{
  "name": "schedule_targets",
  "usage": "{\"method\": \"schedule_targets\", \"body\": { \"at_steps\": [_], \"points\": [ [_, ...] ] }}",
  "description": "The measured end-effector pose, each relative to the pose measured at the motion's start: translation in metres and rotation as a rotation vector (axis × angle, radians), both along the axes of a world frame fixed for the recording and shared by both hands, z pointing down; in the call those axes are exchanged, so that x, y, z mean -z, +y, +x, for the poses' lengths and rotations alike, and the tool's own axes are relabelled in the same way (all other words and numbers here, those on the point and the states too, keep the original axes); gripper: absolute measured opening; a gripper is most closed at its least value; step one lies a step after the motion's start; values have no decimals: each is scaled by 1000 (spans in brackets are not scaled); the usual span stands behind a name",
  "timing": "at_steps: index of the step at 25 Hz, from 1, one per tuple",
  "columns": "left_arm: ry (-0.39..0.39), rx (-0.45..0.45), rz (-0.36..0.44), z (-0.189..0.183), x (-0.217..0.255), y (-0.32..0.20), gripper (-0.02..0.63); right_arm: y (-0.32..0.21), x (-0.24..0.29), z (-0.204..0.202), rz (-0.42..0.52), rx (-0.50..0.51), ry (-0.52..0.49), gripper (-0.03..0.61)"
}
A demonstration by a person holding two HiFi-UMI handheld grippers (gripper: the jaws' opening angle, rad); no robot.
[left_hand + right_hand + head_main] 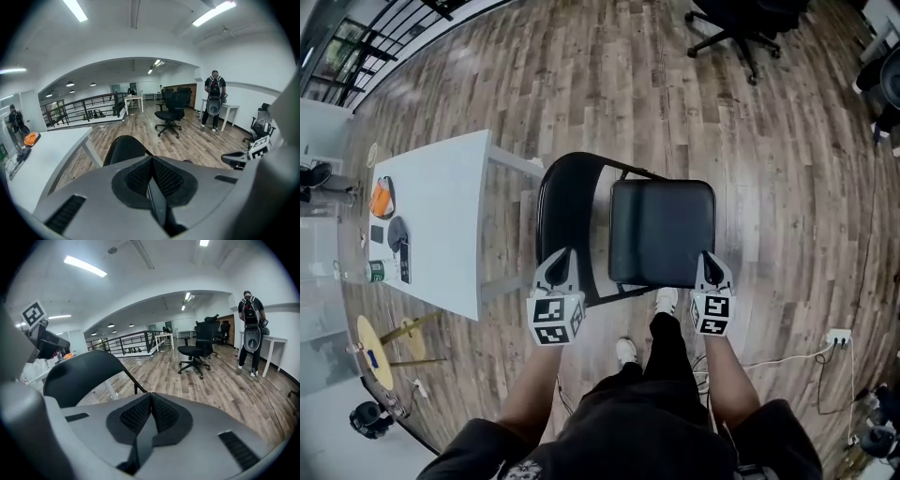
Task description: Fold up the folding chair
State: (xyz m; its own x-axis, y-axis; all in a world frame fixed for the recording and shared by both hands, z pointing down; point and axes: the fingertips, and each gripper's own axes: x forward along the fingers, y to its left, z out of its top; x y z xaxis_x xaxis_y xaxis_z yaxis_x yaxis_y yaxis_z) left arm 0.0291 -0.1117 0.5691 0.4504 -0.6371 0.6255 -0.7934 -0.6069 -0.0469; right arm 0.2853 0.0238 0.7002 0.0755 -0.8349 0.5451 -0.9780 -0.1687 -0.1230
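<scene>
Plainly, the folding chair (661, 232) is seen standing unfolded on the wood floor (787, 187), straight ahead of the person, with its black padded seat laid flat and its curved backrest (567, 216) on the left in the head view. A white bench (441, 225) is set just beside the chair on the backrest side, and a few small things, one of them orange (382, 199), are laid on it.

The left claw (562, 256) is held over the near edge of the chair at the left of the seat, and its jaws are pressed together with nothing between them, as is shown in the left gripper view (151, 161). The right claw (709, 256) is held at the near right corner of the seat; its jaws are likewise pressed together and empty, as is shown in the right gripper view (150, 399). Whether either claw touches the chair cannot be told.

The person's white shoes (666, 300) are seen on the floor just below the seat's near edge. A black office chair (741, 23) is parked well apart, further across the floor. In the left gripper view another person (214, 101) is seen standing by a white table at the far wall.
</scene>
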Motion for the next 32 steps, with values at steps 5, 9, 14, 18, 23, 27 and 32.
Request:
{"method": "schedule_targets", "body": {
  "at_steps": [5, 9, 14, 18, 23, 27, 32],
  "points": [
    [-150, 48, -10, -7, -7, -28, 5, 8, -60, 16, -99, 47, -121, 16],
    [-275, 100, -68, -33, -17, -47, 30, 18, -111, 14, -209, 124, -231, 209],
    [-325, 123, -193, -60, -33, -52, 236, 29, -163, 19, -323, 153, -309, 272],
    [-325, 106, -330, -67, -63, -50, 287, 37, -204, 27, -405, 149, -378, 307],
    [-277, 129, -400, -70, -88, -64, 302, 50, -257, 43, -485, 106, -496, 324],
    [-212, 135, -485, -75, -111, -65, 302, 62, -291, 46, -513, 92, -621, 325],
    [-142, 118, -477, -69, -120, -76, 302, 64, -321, 44, -491, 114, -720, 328]
  ]
}}
